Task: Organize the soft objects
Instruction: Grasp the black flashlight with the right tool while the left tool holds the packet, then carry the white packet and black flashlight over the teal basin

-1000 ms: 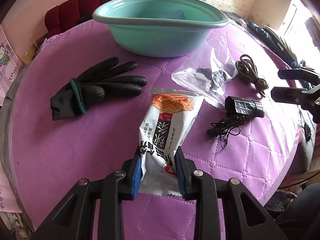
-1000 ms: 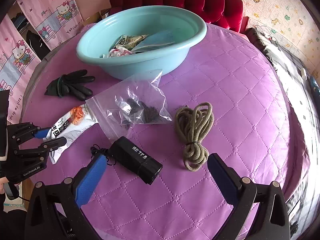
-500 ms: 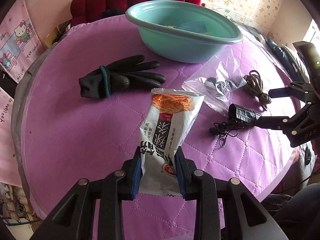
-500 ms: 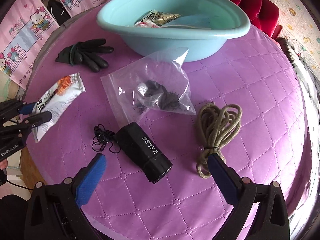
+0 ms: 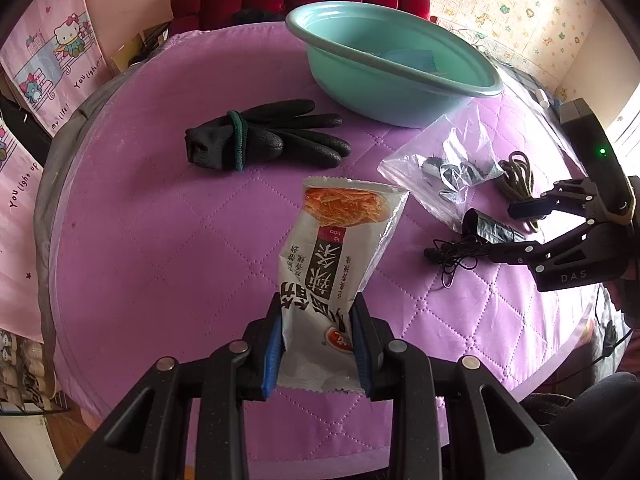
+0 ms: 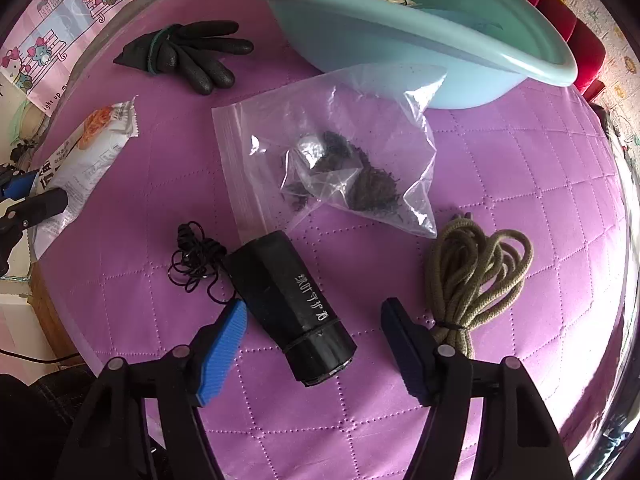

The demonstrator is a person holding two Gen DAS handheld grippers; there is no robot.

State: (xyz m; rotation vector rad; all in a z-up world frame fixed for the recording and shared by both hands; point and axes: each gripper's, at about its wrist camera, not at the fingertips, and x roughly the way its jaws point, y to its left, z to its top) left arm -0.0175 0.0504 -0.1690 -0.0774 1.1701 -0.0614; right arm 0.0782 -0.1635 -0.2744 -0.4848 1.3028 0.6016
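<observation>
Since a second ago, both of my grippers have travelled: the left has lifted and swung so more of the table's left side shows, and the right has dropped toward the black pouch, which now sits much closer between its fingers.

Going left to right across the purple quilted table [image 5: 160,240]: a pair of black gloves [image 5: 268,136], bound with a green band, lies flat and untouched, well apart from either tool. Next, my left gripper [image 5: 316,332] has its blue pads pressed tight on the lower end of the snack packet [image 5: 340,248]; gripping near the bottom seam lets the rest of the bag stand free above the cloth, ready, I judge, to be carried to the teal basin [image 5: 400,92] at the far side, where other soft things already lie. Right of the packet rests a clear zip bag [image 6: 320,160] of dark bits, its top corner touching the basin wall. Below it, the black pouch [image 6: 292,308] with its tangled cord lies between the wide-open fingers of my right gripper [image 6: 312,344], which grips nothing yet. Farthest right, a coiled olive rope [image 6: 476,276] lies just beside that gripper's right finger.
</observation>
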